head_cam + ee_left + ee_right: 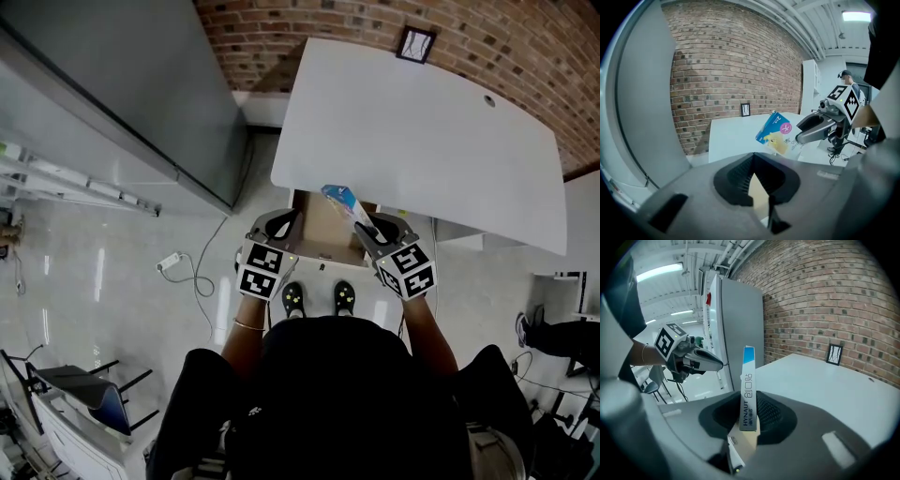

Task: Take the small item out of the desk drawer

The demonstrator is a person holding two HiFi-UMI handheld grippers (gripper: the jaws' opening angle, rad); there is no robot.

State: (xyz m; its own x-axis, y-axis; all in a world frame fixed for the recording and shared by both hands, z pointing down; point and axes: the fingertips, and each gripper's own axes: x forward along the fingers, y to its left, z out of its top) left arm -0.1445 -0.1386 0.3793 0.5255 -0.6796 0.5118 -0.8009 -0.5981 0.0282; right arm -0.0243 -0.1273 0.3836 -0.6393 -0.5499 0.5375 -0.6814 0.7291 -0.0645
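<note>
- Brick-walled room, white desk (422, 141): open drawer (323, 234) at its 6 o'clock edge.
- Right gripper (364, 228) clamps the small blue box (341, 201) over it, long axis toward 11 o'clock.
- Left gripper (279, 225), closed and empty, at the box's 8 o'clock.

Two grippers show: the left gripper (281, 223) and the right gripper (367, 231), each with one marker cube, so two cubes (261, 272) (410, 270). There is one box (341, 201), one drawer (321, 231) and one white surface (412, 131) with one small hole (487, 99). One framed picture (415, 44) stands by the brick wall. Below are two shoes (293, 298) (344, 297), one bracelet (248, 326), one power strip (170, 262) on the floor and one chair (89, 389).
</note>
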